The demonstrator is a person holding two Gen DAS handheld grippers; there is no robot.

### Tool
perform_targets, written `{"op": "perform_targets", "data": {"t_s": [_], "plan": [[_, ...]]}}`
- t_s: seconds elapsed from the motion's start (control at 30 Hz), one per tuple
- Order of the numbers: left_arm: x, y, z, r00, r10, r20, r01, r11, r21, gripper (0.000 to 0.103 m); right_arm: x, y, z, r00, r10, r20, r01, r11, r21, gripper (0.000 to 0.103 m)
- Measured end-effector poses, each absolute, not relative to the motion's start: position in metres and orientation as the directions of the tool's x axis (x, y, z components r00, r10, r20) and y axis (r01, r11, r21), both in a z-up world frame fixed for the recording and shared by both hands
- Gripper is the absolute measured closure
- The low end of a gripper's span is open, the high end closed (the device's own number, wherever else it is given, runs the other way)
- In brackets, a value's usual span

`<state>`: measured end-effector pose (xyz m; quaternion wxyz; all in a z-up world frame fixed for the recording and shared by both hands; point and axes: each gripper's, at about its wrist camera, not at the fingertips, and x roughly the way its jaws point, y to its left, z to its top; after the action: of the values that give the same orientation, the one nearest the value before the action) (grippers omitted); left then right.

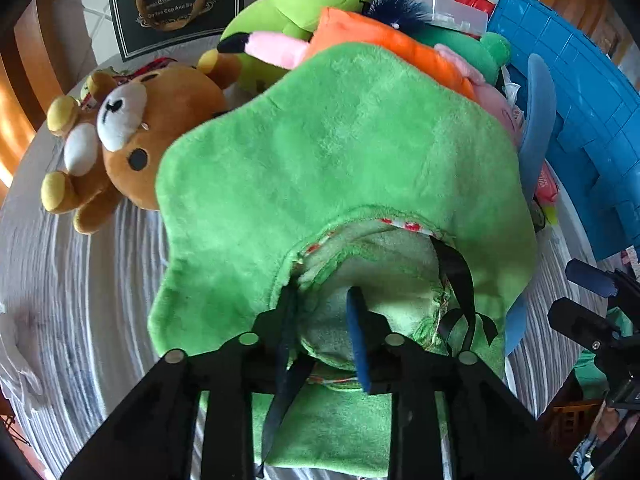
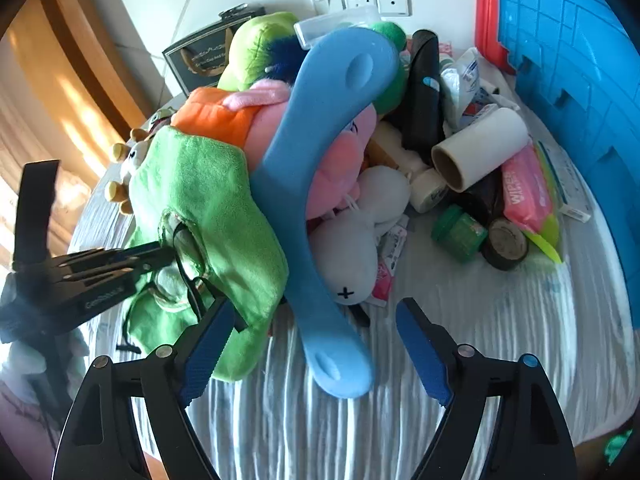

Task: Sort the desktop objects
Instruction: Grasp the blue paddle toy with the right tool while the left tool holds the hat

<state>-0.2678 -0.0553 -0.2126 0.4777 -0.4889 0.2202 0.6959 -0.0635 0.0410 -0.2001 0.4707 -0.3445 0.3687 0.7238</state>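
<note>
1. The left gripper (image 1: 324,336) is closed down on the green plush hat (image 1: 340,168) — its fingers pinch the rim of the hat's inner opening, one blue pad (image 1: 357,344) inside against the lining.
2. The hat's black strap (image 1: 460,280) loops out of the opening beside the fingers.
3. The right gripper (image 2: 316,344) stands wide open with nothing between its pads; the lower end of a blue curved plastic piece (image 2: 320,184) lies between the spread fingers, and whether it touches them cannot be told.
4. That blue piece leans across a pink plush (image 2: 340,152) and a white plush (image 2: 352,240), just beside the green hat.
5. Behind the hat lie an orange plush (image 1: 384,44) and a lime-green plush (image 1: 304,0); a brown bear (image 1: 132,140) rests near the desk's left edge.
6. Toward the right edge — a white paper roll (image 2: 480,148), a green jar (image 2: 460,236), a pink wipes pack (image 2: 524,192) and a dark tape roll (image 2: 506,244), all close together beside a blue plastic crate (image 2: 580,100).
7. Everything sits on the striped cloth (image 2: 500,340) covering the desk.
</note>
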Motion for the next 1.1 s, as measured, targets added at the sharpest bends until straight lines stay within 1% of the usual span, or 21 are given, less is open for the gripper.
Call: {"op": "perform_targets", "data": {"t_s": [0.03,0.2,0.23,0.27,0.37,0.43,0.53,0.57,0.6,0.63,0.67,0.77,0.87,0.93,1.0,1.03,1.1], "plan": [[-0.267,-0.054,-0.217,-0.056,0.448,-0.892,-0.875,-0.452,-0.172,0.072,-0.063,0.042,-0.202,-0.32,0.423,-0.848,-0.935,-0.286,0.21,0.019],[-0.269,-0.059,-0.229,-0.031,0.487,-0.873,-0.849,-0.474,-0.234,0.071,-0.064,0.046,-0.209,-0.326,0.406,-0.854,-0.929,-0.303,0.211,0.018],[-0.269,-0.06,-0.232,-0.03,0.492,-0.87,-0.848,-0.473,-0.238,0.07,-0.064,0.046,-0.209,-0.325,0.406,-0.854,-0.929,-0.305,0.209,0.012],[-0.266,-0.06,-0.234,-0.032,0.501,-0.865,-0.857,-0.459,-0.234,0.07,-0.064,0.047,-0.209,-0.324,0.406,-0.854,-0.929,-0.308,0.206,0.008],[-0.257,-0.057,-0.237,-0.038,0.459,-0.887,-0.885,-0.429,-0.184,0.07,-0.066,0.048,-0.21,-0.328,0.407,-0.852,-0.927,-0.315,0.205,0.008],[-0.255,-0.06,-0.23,-0.041,0.44,-0.897,-0.877,-0.446,-0.179,0.07,-0.066,0.049,-0.211,-0.329,0.406,-0.853,-0.926,-0.315,0.207,0.008],[-0.248,-0.081,-0.199,-0.063,0.501,-0.863,-0.876,-0.442,-0.193,0.07,-0.067,0.049,-0.21,-0.334,0.407,-0.85,-0.924,-0.318,0.211,0.008],[-0.246,-0.09,-0.186,-0.079,0.528,-0.846,-0.879,-0.437,-0.191,0.065,-0.067,0.05,-0.21,-0.337,0.407,-0.849,-0.923,-0.319,0.214,0.008],[-0.244,-0.097,-0.177,-0.092,0.549,-0.83,-0.886,-0.426,-0.184,0.055,-0.067,0.049,-0.209,-0.341,0.407,-0.847,-0.922,-0.32,0.217,0.008],[-0.243,-0.101,-0.171,-0.108,0.562,-0.82,-0.889,-0.424,-0.173,0.023,-0.067,0.049,-0.208,-0.346,0.409,-0.845,-0.921,-0.321,0.222,0.008],[-0.243,-0.104,-0.17,-0.125,0.557,-0.821,-0.888,-0.432,-0.158,0.0,-0.067,0.048,-0.207,-0.353,0.41,-0.841,-0.919,-0.322,0.229,0.008],[-0.26,-0.111,-0.173,-0.137,0.538,-0.832,-0.859,-0.483,-0.171,0.0,-0.07,0.046,-0.206,-0.379,0.399,-0.835,-0.908,-0.336,0.252,0.008],[-0.279,-0.104,-0.186,-0.184,0.486,-0.855,-0.864,-0.494,-0.095,0.0,-0.079,0.043,-0.204,-0.382,0.394,-0.836,-0.902,-0.355,0.245,0.008],[-0.282,-0.095,-0.2,-0.17,0.467,-0.868,-0.878,-0.471,-0.081,0.0,-0.083,0.042,-0.205,-0.381,0.395,-0.836,-0.903,-0.354,0.244,0.008],[-0.283,-0.089,-0.214,-0.191,0.437,-0.879,-0.889,-0.457,-0.034,0.0,-0.084,0.043,-0.207,-0.366,0.397,-0.842,-0.908,-0.351,0.229,0.008],[-0.284,-0.086,-0.22,-0.212,0.421,-0.882,-0.891,-0.455,-0.003,0.0,-0.085,0.045,-0.209,-0.355,0.398,-0.846,-0.911,-0.351,0.218,0.007],[-0.289,-0.08,-0.23,-0.219,0.408,-0.886,-0.892,-0.452,0.012,0.0,-0.084,0.048,-0.212,-0.328,0.403,-0.854,-0.918,-0.348,0.189,0.001]]}}
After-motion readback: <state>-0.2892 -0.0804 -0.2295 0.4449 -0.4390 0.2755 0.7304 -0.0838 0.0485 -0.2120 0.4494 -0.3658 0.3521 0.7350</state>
